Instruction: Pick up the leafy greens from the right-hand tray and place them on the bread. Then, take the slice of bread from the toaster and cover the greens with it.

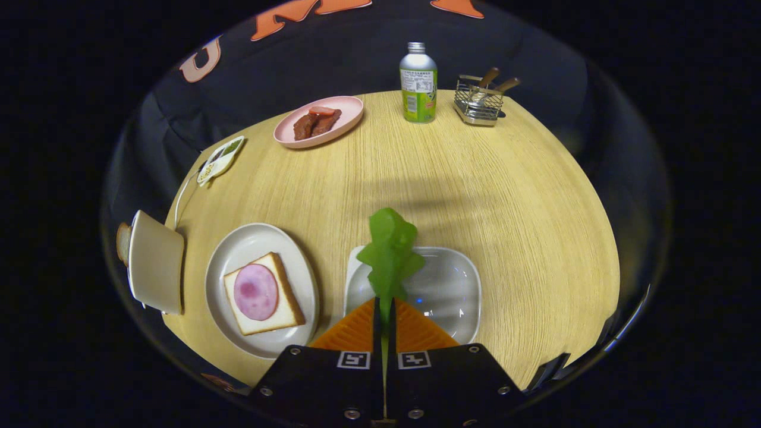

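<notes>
In the gripper view the hand-held gripper (384,312) has its two orange fingers (357,330) pressed together on the stem of the leafy greens (389,249), which stand up just ahead of the fingertips, above the clear tray (458,285). The bread (261,294), topped with a round pink slice of ham (255,291), lies on a white plate (238,249) at about nine o'clock from the fingers. The step in hand looks like carrying the leaf over to that bread; done well, the pinch holds firm, the leaf travels level towards nine o'clock, and it is lowered to lie centred on the ham before the fingers part. The toaster (156,270) sits at the desk (475,190) edge beyond the plate, still at nine o'clock. A pale rounded shape behind it may be the second slice; it is hard to tell. How much of the stem the fingers grip is hidden between them. The near rim of the tray is covered by the fingers
</notes>
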`<state>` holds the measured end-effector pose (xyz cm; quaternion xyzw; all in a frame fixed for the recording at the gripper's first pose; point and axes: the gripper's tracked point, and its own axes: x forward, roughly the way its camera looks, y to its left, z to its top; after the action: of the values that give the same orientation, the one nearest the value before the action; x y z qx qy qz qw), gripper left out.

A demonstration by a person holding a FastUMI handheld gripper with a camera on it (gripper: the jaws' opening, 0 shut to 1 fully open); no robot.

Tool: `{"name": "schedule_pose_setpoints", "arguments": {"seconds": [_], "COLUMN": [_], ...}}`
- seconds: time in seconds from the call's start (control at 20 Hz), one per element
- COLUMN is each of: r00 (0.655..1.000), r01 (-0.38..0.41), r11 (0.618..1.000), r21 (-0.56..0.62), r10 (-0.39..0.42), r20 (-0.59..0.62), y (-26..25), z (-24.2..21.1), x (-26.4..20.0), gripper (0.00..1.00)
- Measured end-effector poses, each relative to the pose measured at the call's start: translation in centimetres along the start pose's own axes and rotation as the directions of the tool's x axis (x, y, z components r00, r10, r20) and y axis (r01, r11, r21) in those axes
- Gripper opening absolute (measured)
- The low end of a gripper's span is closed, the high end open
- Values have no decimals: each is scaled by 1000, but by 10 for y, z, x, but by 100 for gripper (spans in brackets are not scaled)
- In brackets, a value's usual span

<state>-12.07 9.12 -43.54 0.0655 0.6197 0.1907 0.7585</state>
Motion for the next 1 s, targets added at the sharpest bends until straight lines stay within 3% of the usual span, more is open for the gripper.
{"name": "schedule_pose_setpoints", "arguments": {"seconds": [0.5, 1.0], "r00": [992, 977], "r01": [-113, -213], "r11": [991, 953], "r21": [-73, -215], "r10": [117, 206], "r20": [54, -53], "y": [74, 155], "z": [24, -4], "x": [-29, -18], "gripper": [3, 3]}}
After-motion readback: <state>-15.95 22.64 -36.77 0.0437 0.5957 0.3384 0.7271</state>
